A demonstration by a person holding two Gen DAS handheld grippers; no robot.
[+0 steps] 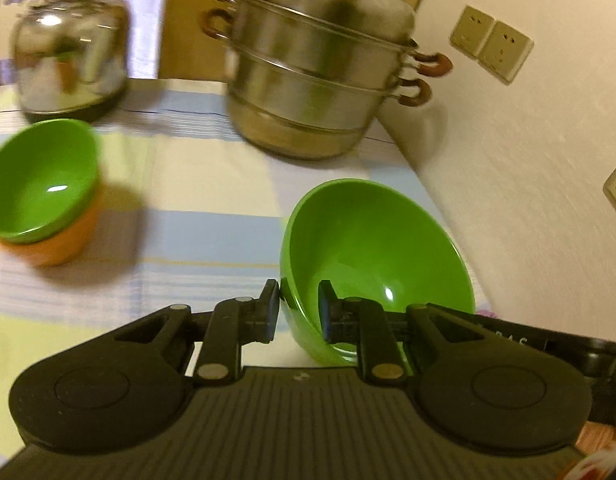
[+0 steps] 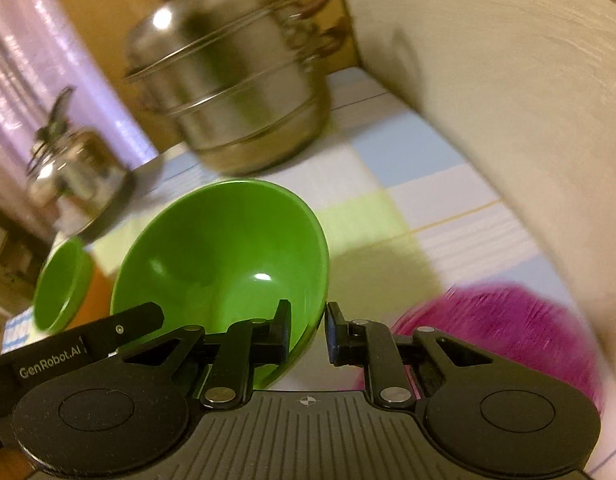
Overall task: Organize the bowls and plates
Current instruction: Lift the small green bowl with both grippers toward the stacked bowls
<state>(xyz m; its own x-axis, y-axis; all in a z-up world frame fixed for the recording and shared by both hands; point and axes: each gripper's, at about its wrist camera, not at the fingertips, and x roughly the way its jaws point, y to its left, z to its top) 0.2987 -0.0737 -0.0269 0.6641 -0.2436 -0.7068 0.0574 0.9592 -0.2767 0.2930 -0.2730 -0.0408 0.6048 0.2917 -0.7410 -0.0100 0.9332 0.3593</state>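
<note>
— So, where is the big green bowl [image 1: 372,264] sitting right now?

— It is hanging tilted over the checked tablecloth [image 1: 180,184], near the wall side of the table, with both tools on it. The left gripper [image 1: 298,314] is pinching the rim on one side, one finger outside the wall and one inside. The right gripper [image 2: 308,330] is pinching the opposite rim the same way, its pads drawn nearly together with only the thin wall between them.

— How is it likely handling?

— I am judging it as light and stiff: a glossy, hard-walled bowl, probably melamine or glazed ware. That shine is suggesting a slippery surface, so a thin rim pinch is risking a slide or a swing if either side is loosening. It is looking rigid enough that the wall is not flexing under the pads.

— Better hold anywhere else?

— The rim is really the only place offering itself; the curved belly is giving the pads nothing. Two opposite rim points are keeping it from pivoting.

— And where is it probably going?

— Likely onto the stack of a smaller green bowl [image 1: 40,184] nested in an orange bowl [image 1: 56,244], resting well apart from it. The steamer pot [image 1: 320,72] and kettle [image 1: 72,56] are standing behind.
</note>
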